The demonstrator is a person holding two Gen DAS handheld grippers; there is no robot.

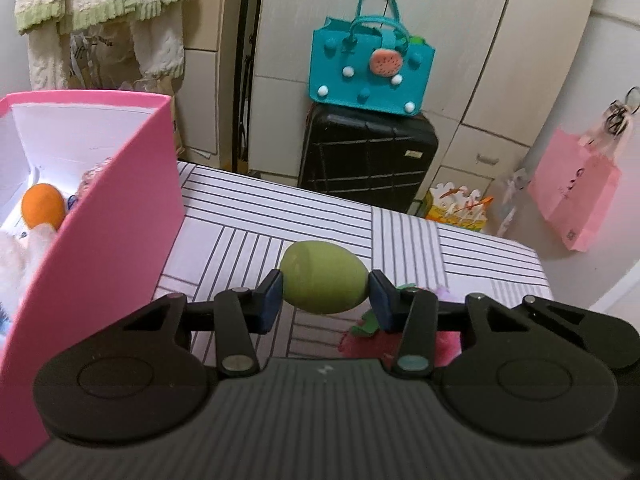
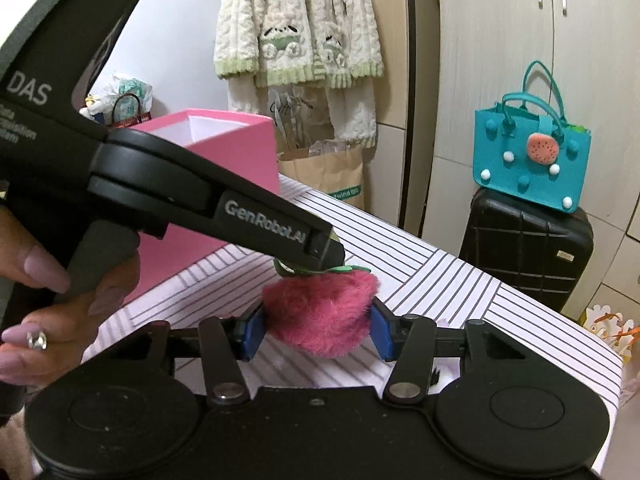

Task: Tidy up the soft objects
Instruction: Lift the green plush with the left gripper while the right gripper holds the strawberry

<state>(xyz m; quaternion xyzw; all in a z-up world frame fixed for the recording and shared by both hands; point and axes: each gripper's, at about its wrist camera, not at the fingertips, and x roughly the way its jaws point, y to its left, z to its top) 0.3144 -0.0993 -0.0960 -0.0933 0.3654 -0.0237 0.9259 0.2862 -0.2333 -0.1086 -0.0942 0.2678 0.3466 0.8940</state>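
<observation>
My left gripper is shut on a green egg-shaped soft toy, held just above the striped table. To its left stands a pink box with an orange soft ball and other plush inside. My right gripper is shut on a fuzzy pink strawberry plush with green felt leaves, lifted a little off the striped table. That plush shows low under the left gripper. The left gripper, held by a hand, crosses just above the strawberry. The pink box sits behind.
A teal felt handbag rests on a black suitcase beyond the table's far edge. A pink paper bag hangs at the right. Cream knitted clothes hang on the wall above paper bags.
</observation>
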